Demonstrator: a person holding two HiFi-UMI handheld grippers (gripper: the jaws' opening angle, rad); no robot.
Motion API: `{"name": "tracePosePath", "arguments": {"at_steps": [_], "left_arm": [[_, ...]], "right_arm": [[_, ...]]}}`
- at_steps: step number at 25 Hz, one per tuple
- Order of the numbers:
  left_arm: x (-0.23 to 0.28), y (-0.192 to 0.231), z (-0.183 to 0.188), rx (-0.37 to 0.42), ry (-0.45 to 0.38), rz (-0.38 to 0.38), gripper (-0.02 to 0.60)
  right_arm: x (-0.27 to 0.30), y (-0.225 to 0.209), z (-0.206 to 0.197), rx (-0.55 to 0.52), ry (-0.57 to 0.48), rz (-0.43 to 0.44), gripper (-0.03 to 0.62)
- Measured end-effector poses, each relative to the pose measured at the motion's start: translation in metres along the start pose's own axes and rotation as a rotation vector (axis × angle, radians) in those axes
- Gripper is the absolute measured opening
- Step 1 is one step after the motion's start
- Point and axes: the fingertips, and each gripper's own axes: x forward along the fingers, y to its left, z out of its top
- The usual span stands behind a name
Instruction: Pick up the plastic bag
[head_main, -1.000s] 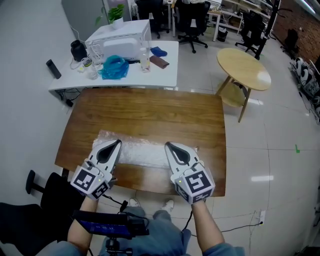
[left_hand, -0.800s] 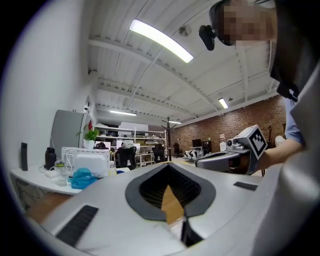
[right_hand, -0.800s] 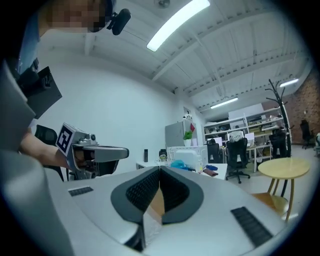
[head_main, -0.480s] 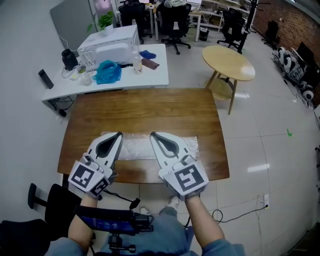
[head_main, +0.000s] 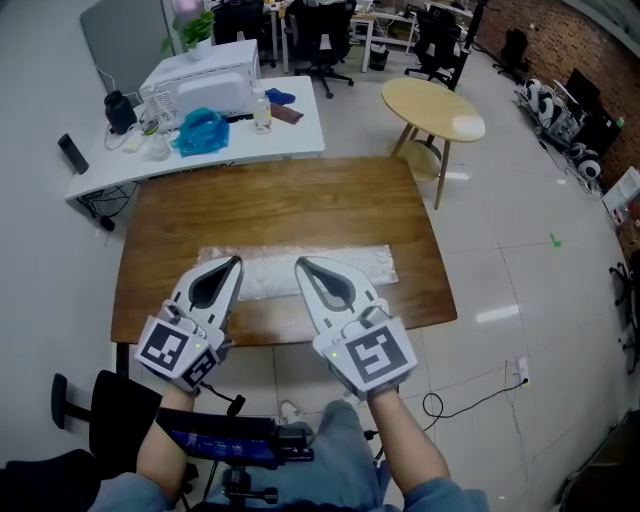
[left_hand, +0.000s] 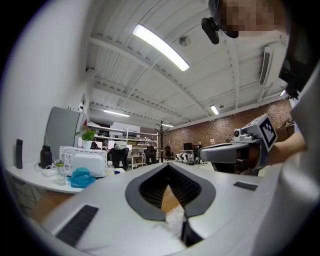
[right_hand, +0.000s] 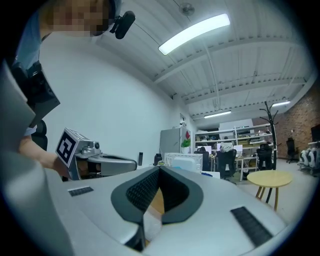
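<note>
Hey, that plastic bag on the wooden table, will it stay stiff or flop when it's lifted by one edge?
The plastic bag looks thin and crinkled, lying flat on the wooden table, so it will probably flop and sag. It seems empty, so likely very light. Its shiny film may slip easily.

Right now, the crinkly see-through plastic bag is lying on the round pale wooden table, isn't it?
Not quite: the crinkly see-through plastic bag lies on the rectangular dark brown wooden table; the head view shows it.
</note>
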Motion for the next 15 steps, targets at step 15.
{"name": "tracePosePath", "arguments": {"at_steps": [15], "left_arm": [[-0.022,-0.004,0.003,0.025,-0.001,0.022,0.021]], "right_arm": [[-0.003,0.027,0.005,-0.011,-0.031,0.001,0.002]]}}
